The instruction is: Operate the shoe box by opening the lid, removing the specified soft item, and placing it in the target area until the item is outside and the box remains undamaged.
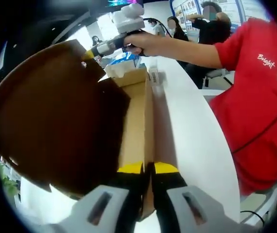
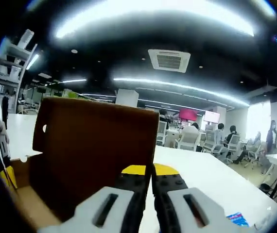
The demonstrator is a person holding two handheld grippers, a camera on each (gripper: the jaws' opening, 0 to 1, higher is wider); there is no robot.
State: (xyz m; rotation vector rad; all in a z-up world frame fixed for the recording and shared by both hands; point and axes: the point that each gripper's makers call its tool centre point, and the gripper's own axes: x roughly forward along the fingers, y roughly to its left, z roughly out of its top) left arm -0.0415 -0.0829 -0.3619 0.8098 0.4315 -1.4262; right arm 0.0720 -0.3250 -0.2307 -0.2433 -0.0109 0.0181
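Observation:
The cardboard shoe box [image 1: 137, 121] lies on a white table [image 1: 192, 141] and runs away from me. My left gripper [image 1: 148, 168] is shut on the near edge of its right side wall. The brown lid [image 1: 56, 116] stands raised to the left. My right gripper [image 1: 89, 54], held by a hand, is shut on the lid's far top edge. In the right gripper view its yellow-tipped jaws [image 2: 152, 170] pinch the edge of the lid [image 2: 95, 150]. Something white and crumpled [image 1: 121, 68] shows at the box's far end. The rest of the inside is hidden.
A person in a red shirt [image 1: 260, 97] stands close on the right of the table. Other people and office chairs [image 2: 187, 138] are further back. A small blue printed thing [image 2: 235, 219] lies on the table [image 2: 211, 184].

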